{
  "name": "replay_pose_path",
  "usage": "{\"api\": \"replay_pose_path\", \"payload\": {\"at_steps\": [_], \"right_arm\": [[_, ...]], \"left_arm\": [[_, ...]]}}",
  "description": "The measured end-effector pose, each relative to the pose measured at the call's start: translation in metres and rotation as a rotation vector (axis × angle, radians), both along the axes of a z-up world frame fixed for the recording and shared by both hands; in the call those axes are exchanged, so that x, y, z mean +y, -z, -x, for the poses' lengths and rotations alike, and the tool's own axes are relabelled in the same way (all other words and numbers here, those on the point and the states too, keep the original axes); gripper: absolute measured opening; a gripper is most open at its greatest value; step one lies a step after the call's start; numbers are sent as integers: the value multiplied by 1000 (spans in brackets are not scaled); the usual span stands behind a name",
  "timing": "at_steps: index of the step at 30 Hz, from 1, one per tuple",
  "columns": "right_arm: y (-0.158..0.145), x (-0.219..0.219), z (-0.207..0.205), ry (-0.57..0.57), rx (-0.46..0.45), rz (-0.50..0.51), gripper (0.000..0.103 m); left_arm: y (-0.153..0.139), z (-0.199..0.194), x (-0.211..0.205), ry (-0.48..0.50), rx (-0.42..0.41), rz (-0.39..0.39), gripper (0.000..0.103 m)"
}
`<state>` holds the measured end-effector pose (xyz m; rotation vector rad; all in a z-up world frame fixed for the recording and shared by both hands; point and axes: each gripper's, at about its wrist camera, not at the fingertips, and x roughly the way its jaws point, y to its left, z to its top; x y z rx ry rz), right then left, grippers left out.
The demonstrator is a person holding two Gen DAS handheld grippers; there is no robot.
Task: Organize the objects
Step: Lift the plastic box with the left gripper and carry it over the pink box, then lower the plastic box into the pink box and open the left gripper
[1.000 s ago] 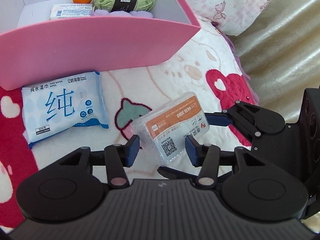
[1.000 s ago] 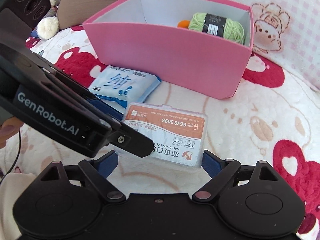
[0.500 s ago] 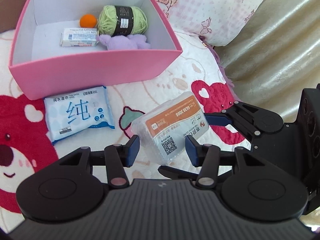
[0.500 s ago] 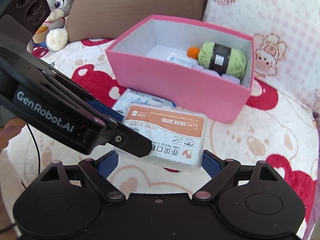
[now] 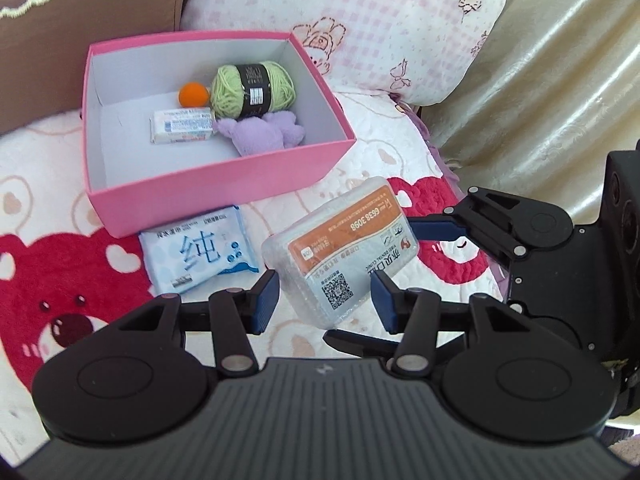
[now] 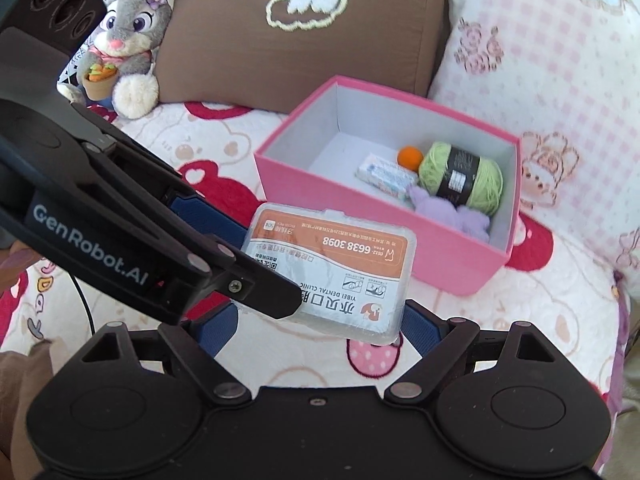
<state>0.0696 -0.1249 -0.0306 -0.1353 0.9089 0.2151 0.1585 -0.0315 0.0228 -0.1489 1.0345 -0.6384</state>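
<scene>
Both grippers hold a clear plastic box with an orange and white label [image 5: 340, 248], lifted above the bed. It also shows in the right wrist view [image 6: 332, 272]. My left gripper [image 5: 326, 300] is shut on its short sides. My right gripper [image 6: 320, 324] is shut on its long sides. The open pink box [image 5: 224, 188] sits beyond, holding a green yarn ball [image 5: 252, 88], an orange ball [image 5: 194, 94], a small white pack [image 5: 182, 124] and a purple plush [image 5: 264, 136]. A blue wet-wipes pack [image 5: 200, 250] lies on the blanket in front of the pink box.
A brown cushion [image 6: 296, 28] and a pink checked pillow [image 6: 540, 52] stand behind the pink box [image 6: 460, 264]. A grey bunny plush [image 6: 128, 40] sits at the back left. A beige curtain [image 5: 552, 92] hangs on the right.
Both grippers have risen with the clear box held between them. The pink box and wipes pack now appear farther below and the box's inside is in full view.
</scene>
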Motion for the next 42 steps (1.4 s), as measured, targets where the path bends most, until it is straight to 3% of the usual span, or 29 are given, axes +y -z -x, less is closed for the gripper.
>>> {"api": "replay_pose_path", "payload": {"at_steps": [3, 7, 18, 25, 30, 34, 42], "right_arm": [[-16, 9, -1, -10, -41, 9, 91], [-34, 21, -3, -37, -90, 56, 88], [-55, 27, -26, -16, -123, 8, 78], [-68, 26, -41, 7, -174, -9, 74], [-84, 19, -58, 8, -205, -25, 71], [-88, 6, -71, 53, -189, -96, 65], [-80, -16, -93, 142, -122, -171, 64]], "left_arm": [[-12, -1, 6, -3, 6, -21, 48], [-19, -8, 21, -17, 62, 22, 47], [-39, -21, 49, -97, -10, 51, 47], [-64, -44, 56, -107, -43, 25, 49], [-90, -62, 51, -94, -78, -33, 49], [-104, -75, 46, -62, -84, -75, 47], [-99, -102, 36, -62, -13, -41, 47]]}}
